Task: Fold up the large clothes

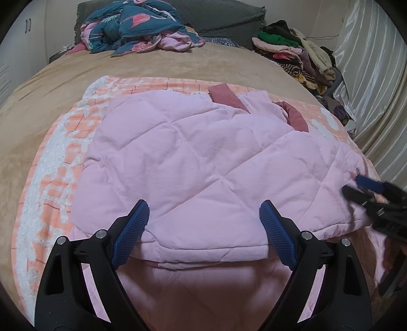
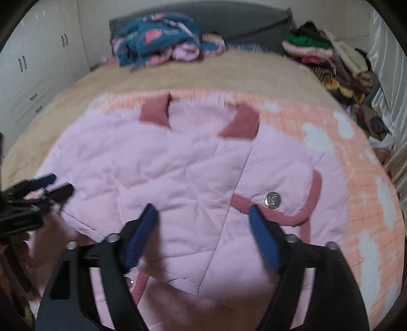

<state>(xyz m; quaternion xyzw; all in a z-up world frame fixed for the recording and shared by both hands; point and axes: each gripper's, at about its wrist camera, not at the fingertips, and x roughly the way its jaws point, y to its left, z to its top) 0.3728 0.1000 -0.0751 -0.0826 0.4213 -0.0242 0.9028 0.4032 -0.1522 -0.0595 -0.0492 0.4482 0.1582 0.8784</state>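
Observation:
A pink quilted jacket (image 1: 193, 157) lies folded on an orange-and-white fleece blanket (image 1: 58, 163) on the bed. Its dusty-rose cuffs (image 2: 155, 110) point toward the far side, and a silver snap button (image 2: 273, 200) sits by the rose trim. My left gripper (image 1: 203, 207) hovers open over the jacket's near folded edge, pads wide apart and pressing on nothing. My right gripper (image 2: 203, 210) is open too, over the jacket's front panel near the button. Each gripper shows blurred in the other's view: right gripper (image 1: 366, 191), left gripper (image 2: 51, 185).
The tan bedspread (image 1: 157, 63) stretches behind the blanket. A teal floral duvet (image 1: 137, 25) is heaped at the head by a grey headboard cushion (image 1: 223, 17). A pile of clothes (image 1: 297, 53) lines the right side next to a shiny curtain (image 1: 374, 84). White wardrobes (image 2: 33, 71) stand left.

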